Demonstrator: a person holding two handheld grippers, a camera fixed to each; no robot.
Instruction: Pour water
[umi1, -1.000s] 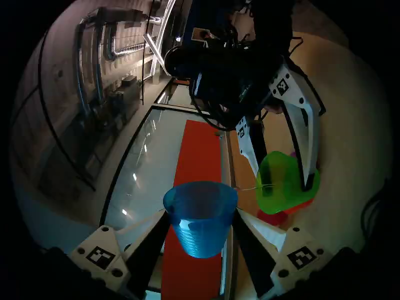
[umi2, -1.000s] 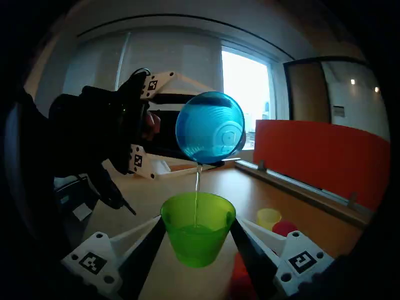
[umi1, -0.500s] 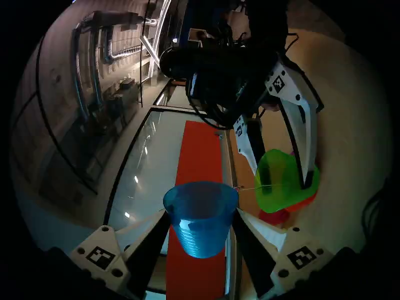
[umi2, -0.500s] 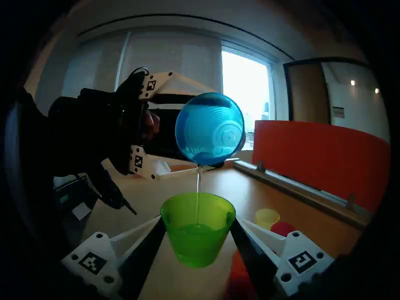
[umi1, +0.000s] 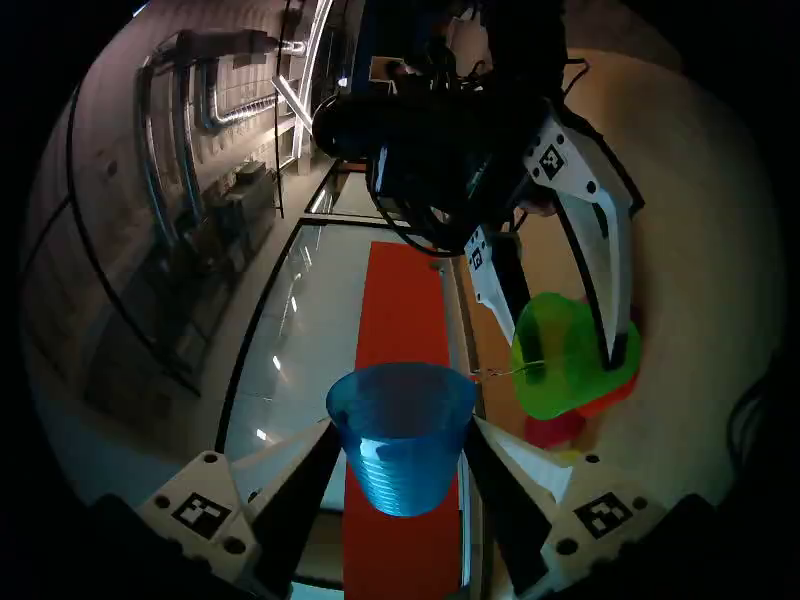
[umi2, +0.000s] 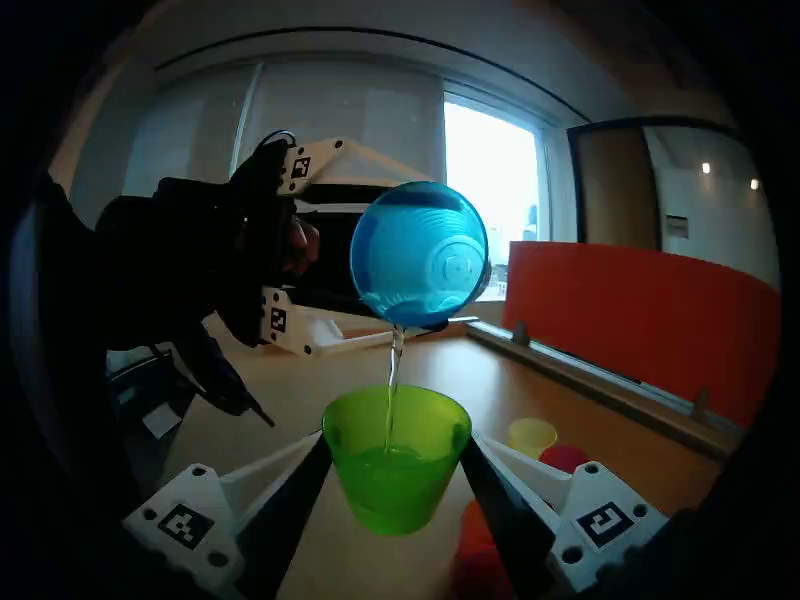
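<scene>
The pour is under way, not done yet. The left gripper (umi1: 402, 432) is closed tight on the blue cup (umi1: 402, 455), one finger on each side, & has it tipped right over on its side. In the right gripper view the blue cup's bottom faces the camera. A thin stream of water (umi2: 391, 375) runs from its low edge down into the green cup (umi2: 396, 480). The right gripper (umi2: 396, 455) has the green cup squeezed btw. its two fingers, upright, just under the blue cup. It can't be told if the green cup rests on the wooden table (umi2: 520, 375) or is held a bit above it.

Done so far: both cups are gripped, the blue one is tipped, water is going across. The green cup looks abt. half full.

Some water seems to sit low in the blue cup, so prob. more is left to pour. How much can't be told.

Left to do, as a guess: let the blue cup run dry, tip it back up, set the cups down. A small yellow cup (umi2: 530, 435) & a red cup (umi2: 566, 457) sit on the table off to the side, not in use.
</scene>
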